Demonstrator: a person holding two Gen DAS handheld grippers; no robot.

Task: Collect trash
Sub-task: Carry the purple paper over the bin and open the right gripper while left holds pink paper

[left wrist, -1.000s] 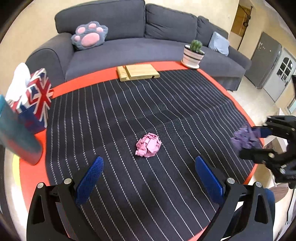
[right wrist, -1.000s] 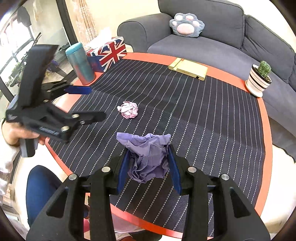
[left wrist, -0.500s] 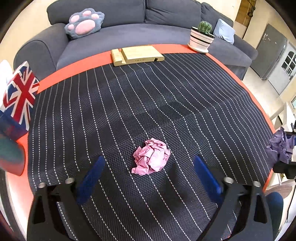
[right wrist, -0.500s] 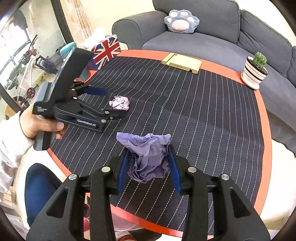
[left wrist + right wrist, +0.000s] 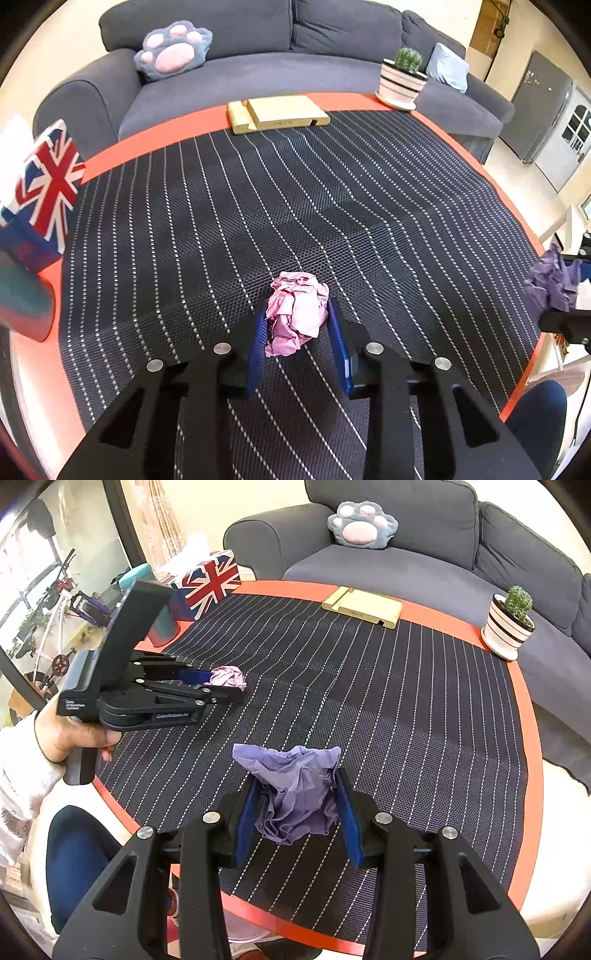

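My left gripper (image 5: 297,317) is shut on a crumpled pink paper ball (image 5: 295,310) on the black striped mat; the ball (image 5: 227,675) and the left gripper (image 5: 210,686) also show in the right wrist view. My right gripper (image 5: 295,805) is shut on a crumpled purple paper wad (image 5: 295,786) and holds it above the mat's near edge. The purple wad (image 5: 550,280) shows at the right edge of the left wrist view.
On the round red table (image 5: 147,144) stand a Union Jack tissue box (image 5: 44,195), a teal cup (image 5: 22,302), a wooden stand (image 5: 277,114) and a potted cactus (image 5: 402,81). A grey sofa (image 5: 258,74) lies behind the table.
My left gripper moved forward over the pink ball and closed its fingers on it. The right gripper kept its hold on the purple wad, nearly still.
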